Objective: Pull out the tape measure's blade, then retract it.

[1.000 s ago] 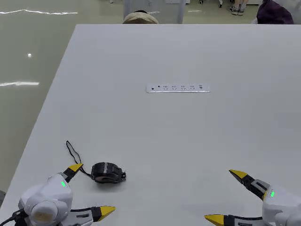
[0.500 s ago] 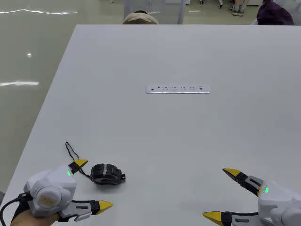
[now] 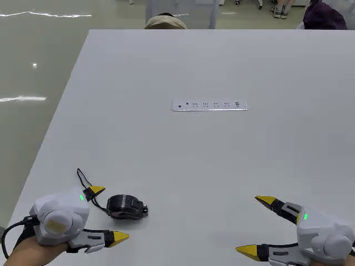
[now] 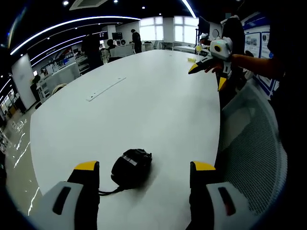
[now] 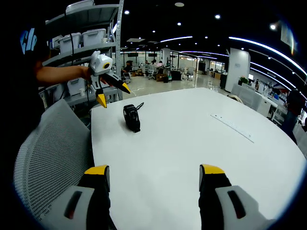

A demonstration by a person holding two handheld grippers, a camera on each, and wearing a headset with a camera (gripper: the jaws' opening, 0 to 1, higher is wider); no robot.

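A black tape measure [image 3: 126,206] with a thin black wrist cord [image 3: 83,178] lies on the white table [image 3: 222,61] near the front left; its blade is fully inside the case. It shows as the tape measure [image 4: 131,166] in the left gripper view and as the tape measure [image 5: 131,117] in the right gripper view. My left gripper [image 3: 108,213] is open, its yellow-tipped jaws on either side of the case without touching it. My right gripper [image 3: 256,224] is open over bare table at the front right, well apart from the tape.
A white power strip [image 3: 209,105] lies flat at mid-table. The table's left edge runs close to the tape measure, with shiny floor beyond. A mesh chair [image 5: 53,148] stands at the near edge. People sit at the far end.
My left gripper has lifted and moved forward so its jaws now flank the tape measure. My right gripper has advanced a little toward the table's middle. The tape measure has not moved.
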